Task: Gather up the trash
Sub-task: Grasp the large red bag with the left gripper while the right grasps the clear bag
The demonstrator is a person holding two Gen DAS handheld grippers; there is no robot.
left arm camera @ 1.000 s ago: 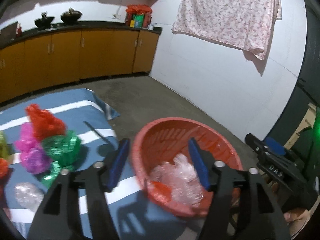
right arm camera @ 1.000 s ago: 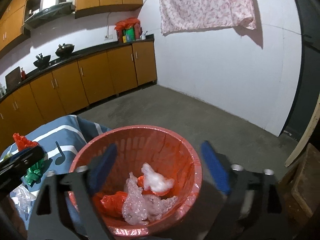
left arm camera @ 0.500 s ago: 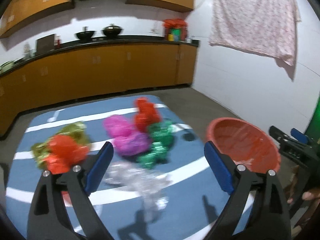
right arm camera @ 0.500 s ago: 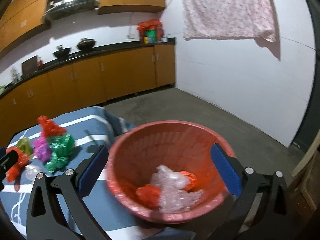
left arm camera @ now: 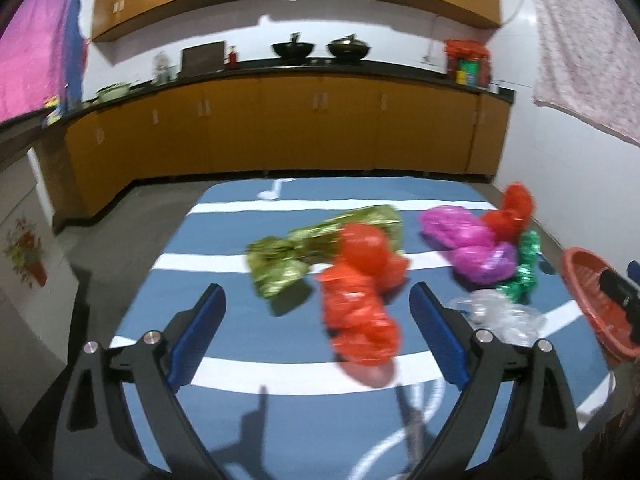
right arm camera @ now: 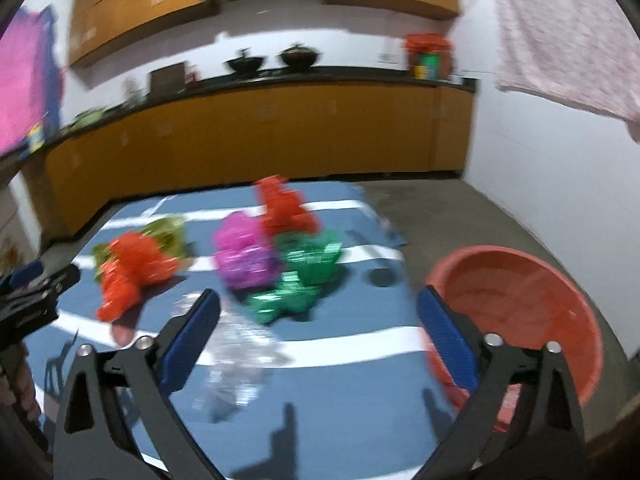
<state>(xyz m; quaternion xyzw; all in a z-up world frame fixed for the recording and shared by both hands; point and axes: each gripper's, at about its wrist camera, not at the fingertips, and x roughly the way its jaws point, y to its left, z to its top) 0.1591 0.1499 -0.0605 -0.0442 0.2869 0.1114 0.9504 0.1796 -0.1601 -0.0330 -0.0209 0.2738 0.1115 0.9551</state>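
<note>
Crumpled wrappers lie on the blue striped cloth (left arm camera: pixel 240 344). An orange-red wrapper (left arm camera: pixel 360 304) lies just ahead of my open, empty left gripper (left arm camera: pixel 316 320), with an olive-green one (left arm camera: pixel 304 248) behind it. Magenta (left arm camera: pixel 468 240), red (left arm camera: pixel 512 208), green (left arm camera: pixel 524 268) and clear plastic (left arm camera: pixel 500 312) pieces lie to the right. My right gripper (right arm camera: pixel 318 332) is open and empty above the clear plastic (right arm camera: pixel 240 344), facing the magenta (right arm camera: pixel 244 256) and green (right arm camera: pixel 300 276) pieces. The red basket (right arm camera: pixel 532 304) stands at the table's right end, its contents blurred.
Orange kitchen cabinets (left arm camera: pixel 280 120) with a black counter run along the back wall. A floral cloth (left arm camera: pixel 580 40) hangs on the white right wall. Bare concrete floor (right arm camera: pixel 460 208) lies beyond the table's right edge. The other gripper shows at the right edge of the left wrist view (left arm camera: pixel 620 292).
Both grippers have swung left, away from the basket, and now face the wrappers on the cloth. Both stay open and empty.
</note>
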